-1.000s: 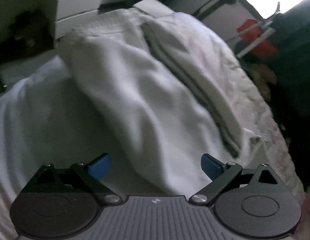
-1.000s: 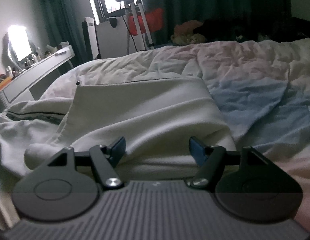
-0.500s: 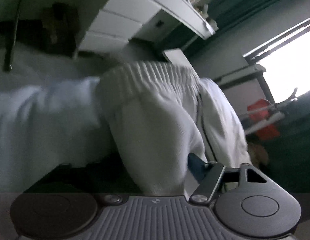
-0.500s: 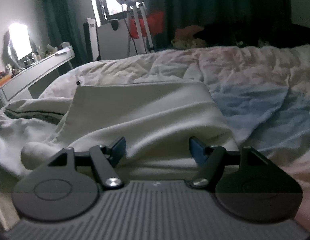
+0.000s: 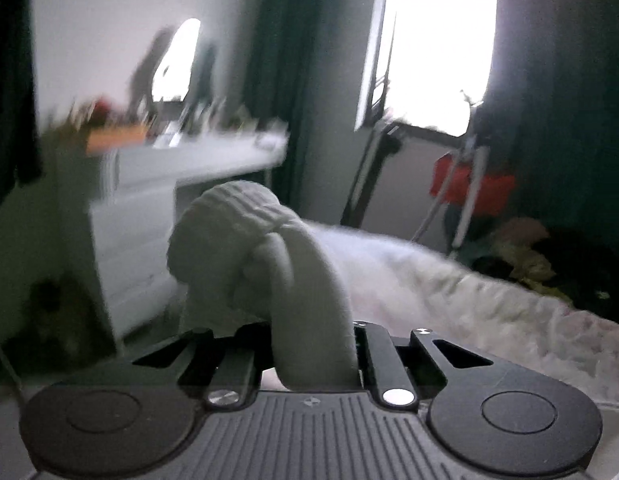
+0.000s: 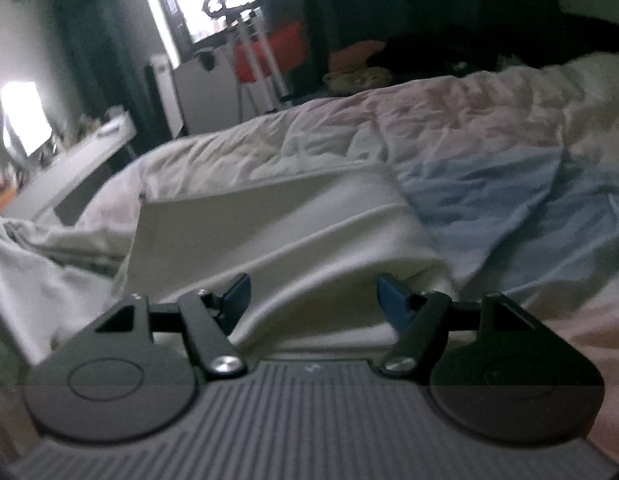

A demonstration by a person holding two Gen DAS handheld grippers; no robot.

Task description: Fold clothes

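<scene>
A white garment with a ribbed waistband (image 5: 245,224) is bunched up in front of the left wrist camera, and my left gripper (image 5: 313,344) is shut on a thick fold of it, lifted above the bed. In the right wrist view the same white garment (image 6: 277,236) lies partly folded flat on the bedspread, its far edge straight. My right gripper (image 6: 313,296) hovers open just above its near fold, blue pads apart with nothing between them.
A rumpled pink and blue bedspread (image 6: 489,168) covers the bed. A white dresser (image 5: 149,208) with clutter stands at the left, a bright window (image 5: 441,40) beyond, and a red item on a metal stand (image 5: 473,184) by dark curtains.
My left gripper has closed on the garment near its waistband and lifted it, swinging up to face the room. My right gripper stayed open and shifted slightly over the folded part.
</scene>
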